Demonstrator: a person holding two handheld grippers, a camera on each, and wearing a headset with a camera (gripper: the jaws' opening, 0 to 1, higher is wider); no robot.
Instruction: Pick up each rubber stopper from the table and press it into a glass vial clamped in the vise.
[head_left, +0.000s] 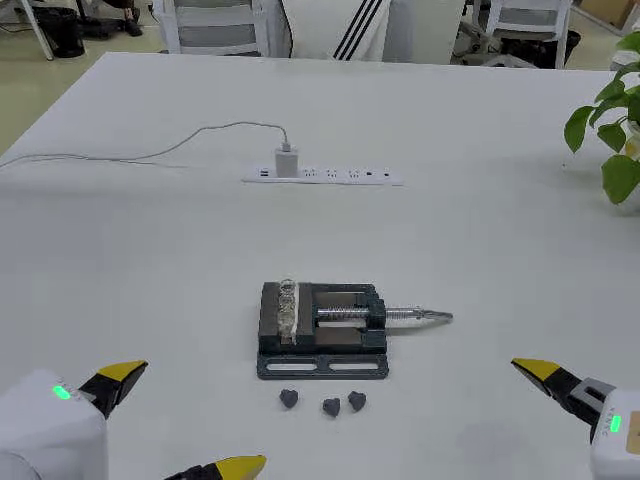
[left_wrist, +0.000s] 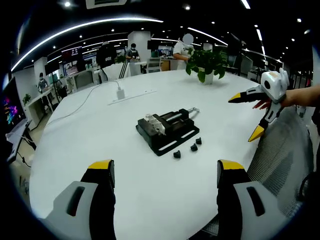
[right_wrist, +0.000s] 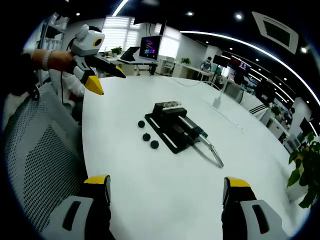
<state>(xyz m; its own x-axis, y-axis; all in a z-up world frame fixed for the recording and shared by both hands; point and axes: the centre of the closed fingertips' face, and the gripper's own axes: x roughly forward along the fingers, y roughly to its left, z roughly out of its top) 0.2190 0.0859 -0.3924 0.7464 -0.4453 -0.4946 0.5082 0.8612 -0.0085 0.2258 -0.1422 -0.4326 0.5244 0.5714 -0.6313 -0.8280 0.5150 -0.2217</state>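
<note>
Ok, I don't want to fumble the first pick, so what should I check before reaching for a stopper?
1. Left gripper open and holding nothing: ok.
2. Right gripper open and holding nothing: ok.
3. Three rubber stoppers lie apart from each other on the table, just in front of the vise: ok.
4. Glass vials sit clamped at one end of the vise: ok.
5. Vial mouths unplugged and facing up: cannot tell, too small to make out.
6. Nothing lies between either gripper and the stoppers: ok.
</note>
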